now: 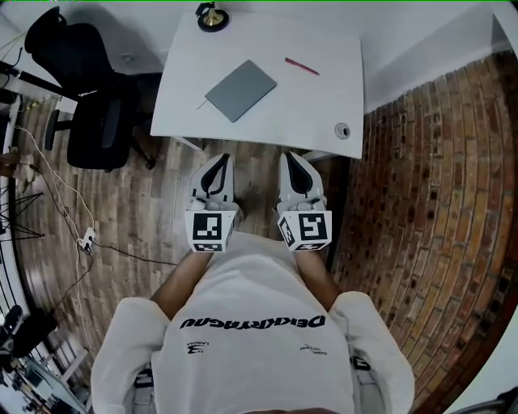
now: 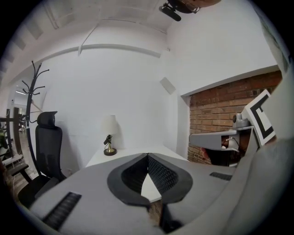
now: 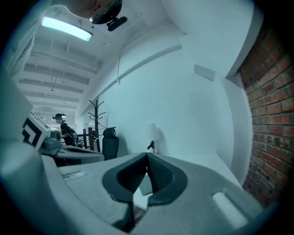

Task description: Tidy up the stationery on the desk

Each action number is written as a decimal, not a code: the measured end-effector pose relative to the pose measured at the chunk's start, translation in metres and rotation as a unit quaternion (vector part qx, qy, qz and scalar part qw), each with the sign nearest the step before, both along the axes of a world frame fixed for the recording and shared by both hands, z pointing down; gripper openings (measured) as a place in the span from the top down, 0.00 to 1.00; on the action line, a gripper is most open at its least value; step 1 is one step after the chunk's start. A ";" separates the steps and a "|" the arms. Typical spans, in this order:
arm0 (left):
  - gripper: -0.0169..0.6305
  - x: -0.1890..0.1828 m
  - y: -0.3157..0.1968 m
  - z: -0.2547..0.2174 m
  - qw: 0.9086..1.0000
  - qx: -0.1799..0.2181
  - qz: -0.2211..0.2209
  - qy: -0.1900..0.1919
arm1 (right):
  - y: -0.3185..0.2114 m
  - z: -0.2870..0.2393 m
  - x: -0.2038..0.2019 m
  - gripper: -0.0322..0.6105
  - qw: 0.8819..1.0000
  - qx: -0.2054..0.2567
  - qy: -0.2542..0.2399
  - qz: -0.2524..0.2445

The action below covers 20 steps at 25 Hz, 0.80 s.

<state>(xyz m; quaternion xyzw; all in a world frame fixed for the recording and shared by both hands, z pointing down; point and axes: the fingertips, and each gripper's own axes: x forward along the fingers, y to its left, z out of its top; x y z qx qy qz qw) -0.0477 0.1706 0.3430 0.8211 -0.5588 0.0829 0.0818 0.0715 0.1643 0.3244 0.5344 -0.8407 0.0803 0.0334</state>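
A white desk stands ahead of me. On it lie a grey notebook near the middle, a thin pencil at the notebook's left corner, and a red pen toward the back right. My left gripper and right gripper hang side by side just short of the desk's near edge, above the floor. Both are shut with nothing between the jaws. In the left gripper view the left gripper has its tips touching; the right gripper looks the same in its own view.
A small lamp stands at the desk's far edge. A round cable hole sits near the front right corner. A black office chair is left of the desk. A brick wall runs along the right. Cables trail on the wooden floor.
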 end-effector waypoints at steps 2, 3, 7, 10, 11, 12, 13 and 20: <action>0.98 -0.012 -0.024 0.001 1.000 -0.005 0.014 0.001 | -0.021 0.001 -0.014 0.95 1.000 -0.005 0.003 0.012; 0.98 -0.017 -0.035 0.002 1.000 -0.007 0.022 0.001 | -0.031 0.001 -0.020 0.95 1.000 -0.008 0.004 0.017; 0.98 -0.035 -0.072 0.005 0.999 -0.016 0.049 0.003 | -0.067 0.002 -0.041 0.95 0.999 -0.015 0.005 0.040; 0.98 -0.047 -0.098 0.012 0.997 -0.027 0.065 0.005 | -0.089 0.009 -0.052 0.95 0.998 -0.031 0.001 0.057; 0.98 -0.050 -0.107 0.015 0.997 -0.032 0.071 0.005 | -0.096 0.011 -0.055 0.95 0.997 -0.037 -0.001 0.062; 0.98 -0.054 -0.115 0.018 0.996 -0.037 0.076 0.006 | -0.102 0.014 -0.059 0.95 0.997 -0.041 -0.001 0.067; 0.98 -0.058 -0.122 0.021 0.996 -0.042 0.079 0.007 | -0.108 0.017 -0.062 0.95 0.997 -0.045 0.000 0.070; 0.98 -0.066 -0.163 0.046 0.993 -0.076 0.090 0.016 | -0.134 0.035 -0.067 0.95 0.993 -0.073 0.002 0.089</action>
